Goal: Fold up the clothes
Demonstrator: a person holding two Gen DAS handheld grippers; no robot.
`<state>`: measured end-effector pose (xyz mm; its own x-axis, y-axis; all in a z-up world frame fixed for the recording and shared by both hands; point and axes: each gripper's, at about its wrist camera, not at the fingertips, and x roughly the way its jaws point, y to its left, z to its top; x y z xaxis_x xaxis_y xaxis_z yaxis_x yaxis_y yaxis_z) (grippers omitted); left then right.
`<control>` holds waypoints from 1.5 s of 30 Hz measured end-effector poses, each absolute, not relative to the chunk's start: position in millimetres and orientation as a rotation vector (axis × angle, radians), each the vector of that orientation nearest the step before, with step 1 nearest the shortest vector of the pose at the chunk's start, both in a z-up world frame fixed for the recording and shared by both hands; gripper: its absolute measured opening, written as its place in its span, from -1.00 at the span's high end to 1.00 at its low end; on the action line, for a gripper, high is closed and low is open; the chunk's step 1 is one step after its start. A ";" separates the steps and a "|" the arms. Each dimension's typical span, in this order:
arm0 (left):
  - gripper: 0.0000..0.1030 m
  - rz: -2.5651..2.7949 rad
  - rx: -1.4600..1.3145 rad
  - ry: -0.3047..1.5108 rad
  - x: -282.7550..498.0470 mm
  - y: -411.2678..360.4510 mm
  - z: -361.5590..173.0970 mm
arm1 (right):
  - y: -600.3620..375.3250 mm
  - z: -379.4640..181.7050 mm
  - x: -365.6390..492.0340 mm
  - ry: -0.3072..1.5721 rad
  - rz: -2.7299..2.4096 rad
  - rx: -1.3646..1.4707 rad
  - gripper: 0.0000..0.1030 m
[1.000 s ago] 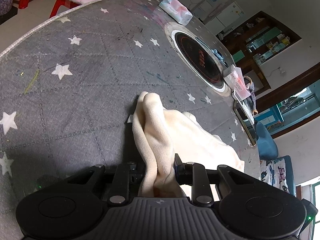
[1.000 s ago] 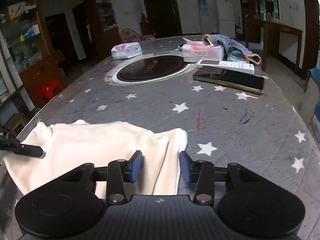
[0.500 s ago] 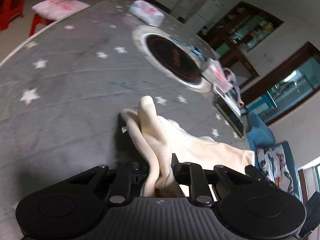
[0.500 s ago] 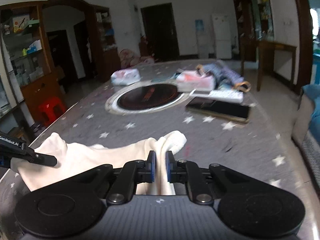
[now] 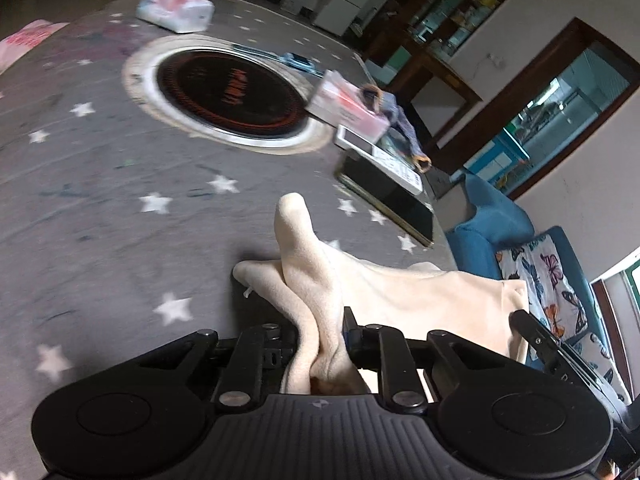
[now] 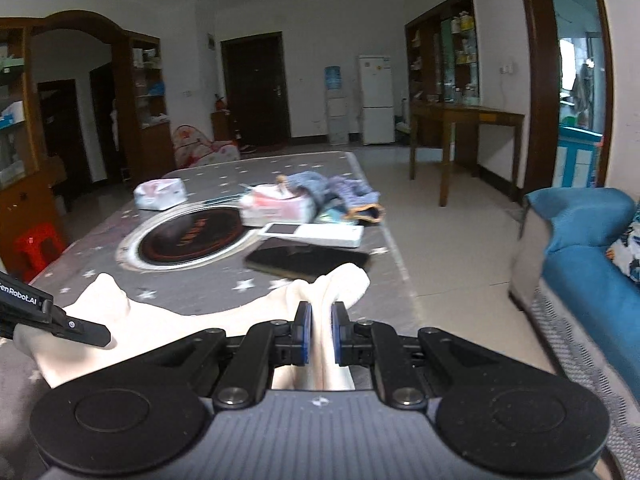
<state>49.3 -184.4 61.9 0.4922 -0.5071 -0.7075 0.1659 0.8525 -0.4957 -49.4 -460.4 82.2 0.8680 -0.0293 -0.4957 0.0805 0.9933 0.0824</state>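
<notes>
A cream garment (image 5: 400, 292) hangs stretched between both grippers above the grey star-patterned table (image 5: 80, 200). My left gripper (image 5: 320, 328) is shut on one bunched corner, which sticks up past the fingers. My right gripper (image 6: 319, 320) is shut on the opposite corner of the cream garment (image 6: 192, 320), its blue pads pinching the fabric. The left gripper's fingertip (image 6: 80, 326) shows at the left edge of the right wrist view, and the right gripper's finger (image 5: 536, 332) shows at the right edge of the left wrist view.
An induction cooktop (image 5: 232, 92) is set into the table centre. Beyond it lie a tissue pack (image 5: 176, 10), a pink box (image 6: 276, 208), a white remote (image 6: 316, 234), a black phone (image 6: 308, 260) and blue cloth (image 6: 340, 192). A blue sofa (image 6: 588, 248) stands right of the table.
The right gripper closed on the garment's corner and lifted it. Both grippers raised the cloth and moved forward toward the cooktop end of the table.
</notes>
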 end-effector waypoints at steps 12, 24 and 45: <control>0.38 -0.365 -0.273 1.044 67.0 -221.1 33.2 | -507.7 48.5 -18.5 0.614 -0.146 0.111 0.81; -0.14 -0.292 -0.149 0.944 78.9 -222.8 50.9 | -498.7 39.0 -2.5 0.657 -0.026 0.136 0.57; -0.94 -0.324 0.080 0.778 50.2 -249.9 57.1 | -480.9 32.1 -3.3 0.681 -0.021 0.101 -0.06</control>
